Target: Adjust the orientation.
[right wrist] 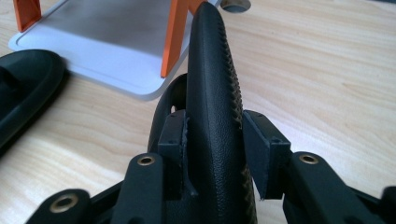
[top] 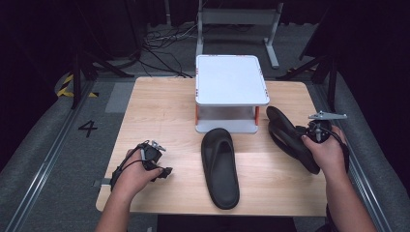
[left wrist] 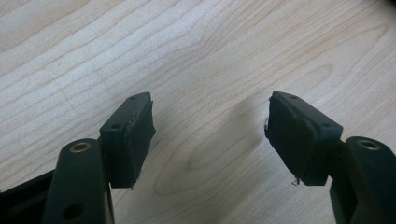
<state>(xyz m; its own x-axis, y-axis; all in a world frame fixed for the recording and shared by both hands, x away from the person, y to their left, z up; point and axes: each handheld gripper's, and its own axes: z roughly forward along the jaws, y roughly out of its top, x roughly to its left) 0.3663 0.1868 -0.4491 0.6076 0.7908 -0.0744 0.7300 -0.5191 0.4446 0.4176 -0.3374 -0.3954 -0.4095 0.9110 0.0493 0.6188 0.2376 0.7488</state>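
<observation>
Both forearms are bare, no sleeves. The left gripper (left wrist: pixel 210 135) has black jaws with brass-ringed screw holes. A grey three-cornered plate tops the right gripper (top: pixel 316 130).

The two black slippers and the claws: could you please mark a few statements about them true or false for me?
1. The right claw is shut on a slipper. True.
2. The other slipper sits on the white stand. False: it lies flat on the table.
3. The left claw holds something. False: it is open over bare wood.
4. The held slipper stands on edge. True.
</observation>
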